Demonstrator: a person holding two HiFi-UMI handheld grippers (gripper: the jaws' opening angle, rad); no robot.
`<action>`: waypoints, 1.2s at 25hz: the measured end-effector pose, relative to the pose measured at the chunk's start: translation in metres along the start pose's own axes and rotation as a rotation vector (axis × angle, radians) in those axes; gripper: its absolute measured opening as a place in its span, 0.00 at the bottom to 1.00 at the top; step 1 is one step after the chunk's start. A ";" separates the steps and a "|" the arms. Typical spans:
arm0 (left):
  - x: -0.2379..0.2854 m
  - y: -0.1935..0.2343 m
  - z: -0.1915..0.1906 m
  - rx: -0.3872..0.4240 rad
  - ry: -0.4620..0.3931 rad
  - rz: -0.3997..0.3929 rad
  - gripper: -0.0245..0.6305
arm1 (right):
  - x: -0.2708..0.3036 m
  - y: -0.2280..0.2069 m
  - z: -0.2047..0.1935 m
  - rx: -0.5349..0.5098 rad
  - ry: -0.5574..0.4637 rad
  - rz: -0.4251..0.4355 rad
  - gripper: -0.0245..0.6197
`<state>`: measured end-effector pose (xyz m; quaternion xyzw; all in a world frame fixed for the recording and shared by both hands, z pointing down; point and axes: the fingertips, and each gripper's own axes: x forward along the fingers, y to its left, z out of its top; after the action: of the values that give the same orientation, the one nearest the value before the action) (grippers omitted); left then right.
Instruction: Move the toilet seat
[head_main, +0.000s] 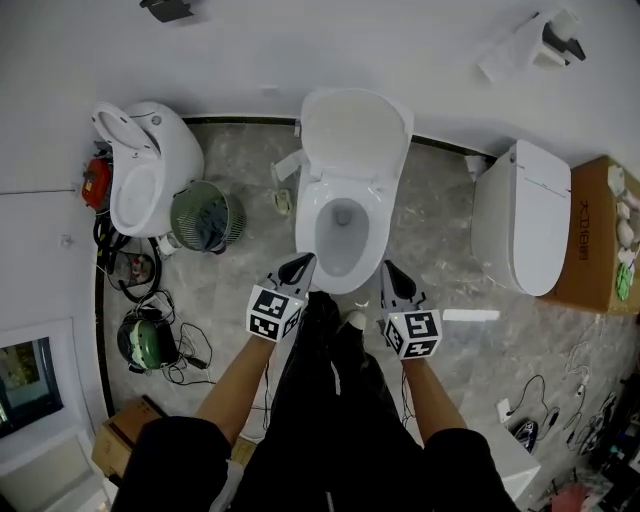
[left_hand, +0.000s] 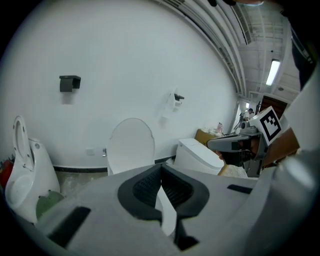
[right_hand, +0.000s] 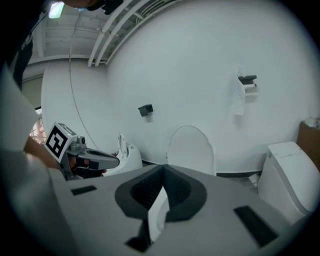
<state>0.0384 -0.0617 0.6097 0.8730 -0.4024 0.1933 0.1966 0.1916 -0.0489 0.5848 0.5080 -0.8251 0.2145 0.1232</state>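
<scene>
You wear short black sleeves (head_main: 168, 452) and black trousers (head_main: 330, 405) with a pale shoe (head_main: 354, 320), and your left gripper (head_main: 298, 266) and right gripper (head_main: 392, 271) are grey with ribbed black pads, each bearing a black-and-white marker cube (head_main: 275, 313).

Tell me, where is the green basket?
Head view, left side: the green basket sits on the floor between the left toilet and the middle toilet.

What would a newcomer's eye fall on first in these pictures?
Three white toilets stand in a row: the middle toilet is open with its lid raised, the left toilet is open too, the right toilet is closed. The left hand-held gripper and the right hand-held gripper point at the middle bowl, both shut and empty.
</scene>
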 end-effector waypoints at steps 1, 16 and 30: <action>0.005 0.001 -0.014 -0.012 0.021 -0.003 0.05 | 0.003 -0.003 -0.012 0.004 0.021 -0.001 0.04; 0.035 0.042 -0.193 -0.261 0.220 0.031 0.09 | 0.055 0.011 -0.178 0.211 0.222 0.053 0.12; 0.077 0.056 -0.349 -0.781 0.337 0.006 0.65 | 0.093 0.012 -0.330 0.581 0.464 0.018 0.53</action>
<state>-0.0212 0.0311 0.9545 0.6880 -0.4104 0.1668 0.5749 0.1340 0.0404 0.9106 0.4524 -0.6843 0.5503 0.1555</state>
